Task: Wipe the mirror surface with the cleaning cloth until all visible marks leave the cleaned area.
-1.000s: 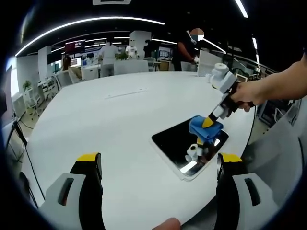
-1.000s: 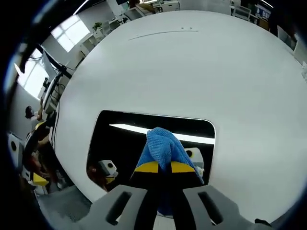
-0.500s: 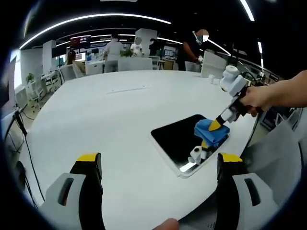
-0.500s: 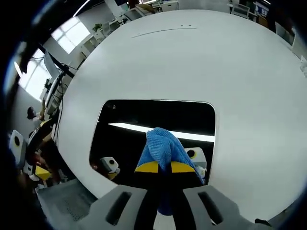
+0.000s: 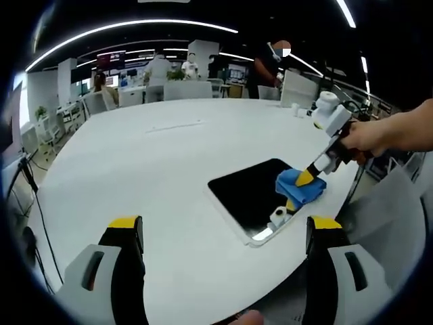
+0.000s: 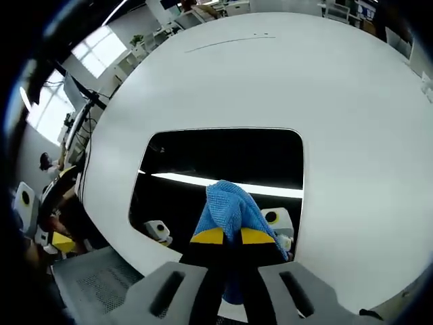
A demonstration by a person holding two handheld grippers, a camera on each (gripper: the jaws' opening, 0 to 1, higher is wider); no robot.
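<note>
Mirror (image 5: pixel 254 196), a dark rectangular panel with rounded corners, is lying flat on a large white round bench (image 5: pixel 149 176), close to the bench's near right edge. In the right gripper view the mirror (image 6: pixel 223 162) is sitting just beyond the jaws, reflecting a bright ceiling light strip and parts of the grippers.

A blue cleaning cloth (image 6: pixel 229 210) is bunched between the yellow-tipped jaws of the right gripper (image 6: pixel 229 237), which are closing tightly on it and pressing it against the glass. In the left gripper view, the right gripper (image 5: pixel 306 177) is reaching in from the right, held by a person's hand (image 5: pixel 355 139), with the cloth (image 5: pixel 300 186) touching the mirror's right portion.

The left gripper (image 5: pixel 223 233) is hovering over the bench's near side, well apart from the mirror, its jaws spread wide and holding nothing.

People and office desks are standing far behind the bench.
</note>
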